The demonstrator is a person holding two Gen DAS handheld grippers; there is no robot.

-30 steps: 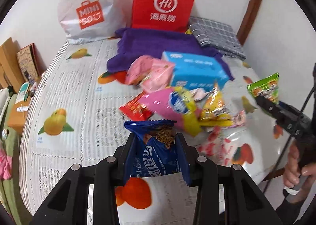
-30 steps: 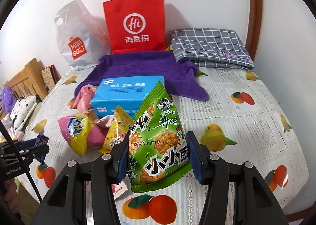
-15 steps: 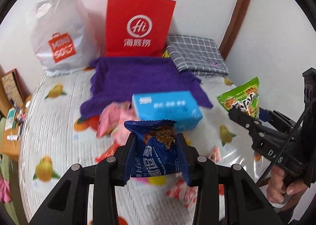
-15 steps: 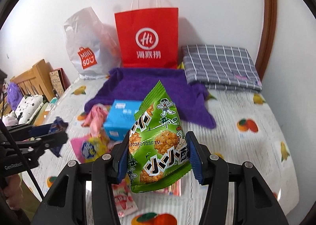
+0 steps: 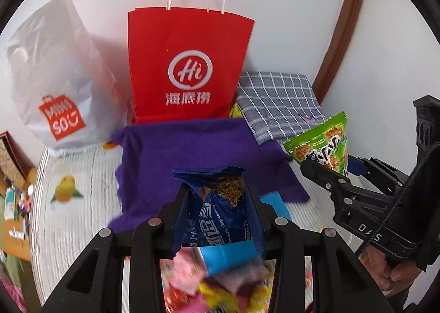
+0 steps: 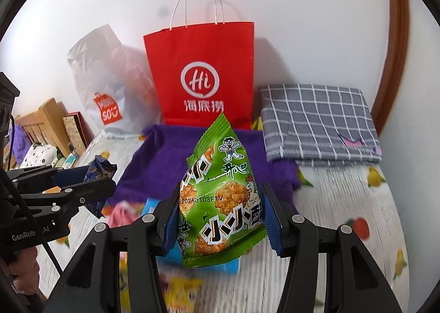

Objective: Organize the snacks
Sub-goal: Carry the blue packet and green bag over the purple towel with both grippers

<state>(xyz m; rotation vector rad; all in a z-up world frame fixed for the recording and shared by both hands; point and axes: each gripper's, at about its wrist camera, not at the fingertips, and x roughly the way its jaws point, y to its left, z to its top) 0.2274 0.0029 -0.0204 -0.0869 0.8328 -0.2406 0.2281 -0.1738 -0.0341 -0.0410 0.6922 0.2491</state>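
My left gripper (image 5: 218, 203) is shut on a dark blue cookie packet (image 5: 220, 214), held upright in the air. My right gripper (image 6: 220, 211) is shut on a green snack bag (image 6: 220, 197), also lifted. Each gripper shows in the other's view: the right gripper (image 5: 326, 159) with the green bag (image 5: 320, 142) at the right, the left gripper (image 6: 101, 172) with the blue packet (image 6: 99, 170) at the left. A red paper bag (image 5: 189, 65) stands open-topped against the wall behind a purple towel (image 5: 198, 153). Loose snacks (image 5: 209, 285) and a blue box (image 5: 228, 258) lie blurred below.
A white plastic shopping bag (image 5: 55, 79) leans left of the red bag (image 6: 200, 73). A folded grey checked cloth (image 6: 316, 123) lies at the right by the wall. The bed's fruit-print cover (image 6: 343, 216) spreads around. Wooden furniture (image 6: 46, 117) stands at the left. A hand (image 5: 385, 271) grips the right tool.
Both grippers have risen and moved toward the red bag with their packets. The snack pile and blue box have slid down toward the bottom of both views.
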